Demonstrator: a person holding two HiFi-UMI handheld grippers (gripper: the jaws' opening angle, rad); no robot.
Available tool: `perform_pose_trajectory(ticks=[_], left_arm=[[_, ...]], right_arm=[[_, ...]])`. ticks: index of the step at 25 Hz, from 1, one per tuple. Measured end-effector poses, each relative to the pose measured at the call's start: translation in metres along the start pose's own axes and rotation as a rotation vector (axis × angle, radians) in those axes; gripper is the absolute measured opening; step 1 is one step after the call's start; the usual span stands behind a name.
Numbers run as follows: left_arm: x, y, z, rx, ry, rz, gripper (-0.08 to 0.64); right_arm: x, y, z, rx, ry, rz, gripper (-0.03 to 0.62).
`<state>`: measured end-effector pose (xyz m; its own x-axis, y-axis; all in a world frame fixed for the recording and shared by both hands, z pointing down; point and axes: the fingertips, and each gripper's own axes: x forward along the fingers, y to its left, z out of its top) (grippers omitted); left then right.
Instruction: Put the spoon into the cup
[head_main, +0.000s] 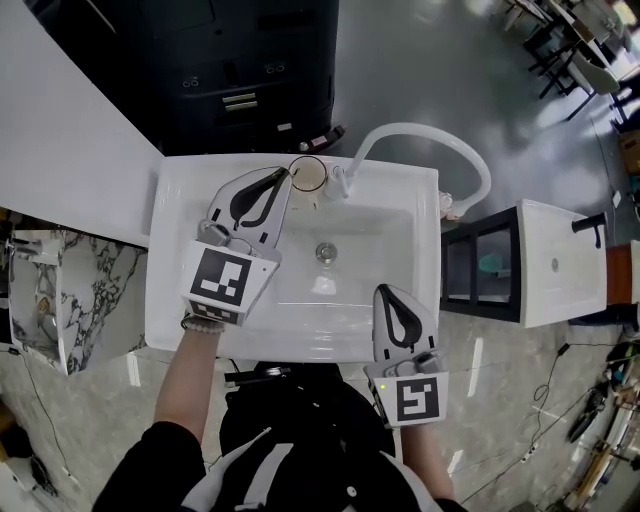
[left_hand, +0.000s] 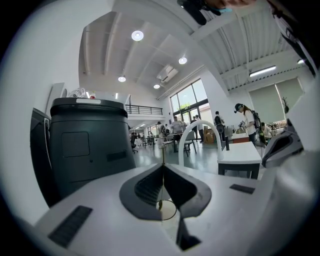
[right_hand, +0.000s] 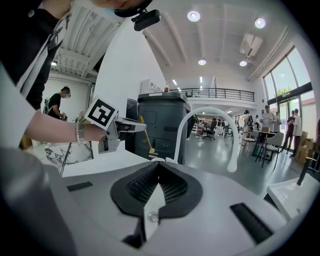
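A clear glass cup (head_main: 308, 175) stands on the back rim of the white sink (head_main: 180, 300), next to the tap's base. My left gripper (head_main: 284, 172) reaches to the cup's left edge and is shut on a thin gold spoon (right_hand: 146, 136), which hangs slanted down from its jaws. In the left gripper view the spoon's handle (left_hand: 162, 156) runs up between the closed pads, and the cup's rim (left_hand: 173, 214) shows just below them. My right gripper (head_main: 388, 290) is shut on nothing and hovers over the sink's front right part.
A white curved tap (head_main: 430, 140) arches over the back right of the sink. The drain (head_main: 325, 252) lies in the middle of the basin. A dark cabinet (head_main: 240, 70) stands behind, a second white basin (head_main: 560, 262) to the right, and a marble top (head_main: 60, 300) to the left.
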<state>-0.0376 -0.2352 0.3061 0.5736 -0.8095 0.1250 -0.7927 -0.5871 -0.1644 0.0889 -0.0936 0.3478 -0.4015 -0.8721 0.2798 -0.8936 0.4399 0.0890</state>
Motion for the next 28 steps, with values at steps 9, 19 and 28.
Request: perform_pose_trajectory(ticks=[9, 19, 28], left_arm=[[0.028, 0.006, -0.028, -0.025, 0.051, -0.029, 0.005], [0.047, 0.006, -0.070, -0.017, 0.124, -0.046, 0.005], [0.062, 0.004, -0.095, -0.031, 0.155, -0.071, 0.005]], right_arm=[[0.004, -0.004, -0.005, 0.011, 0.025, -0.022, 0.000], [0.006, -0.008, -0.017, 0.033, 0.067, -0.047, 0.000], [0.006, -0.009, -0.025, 0.038, 0.092, -0.060, 0.000]])
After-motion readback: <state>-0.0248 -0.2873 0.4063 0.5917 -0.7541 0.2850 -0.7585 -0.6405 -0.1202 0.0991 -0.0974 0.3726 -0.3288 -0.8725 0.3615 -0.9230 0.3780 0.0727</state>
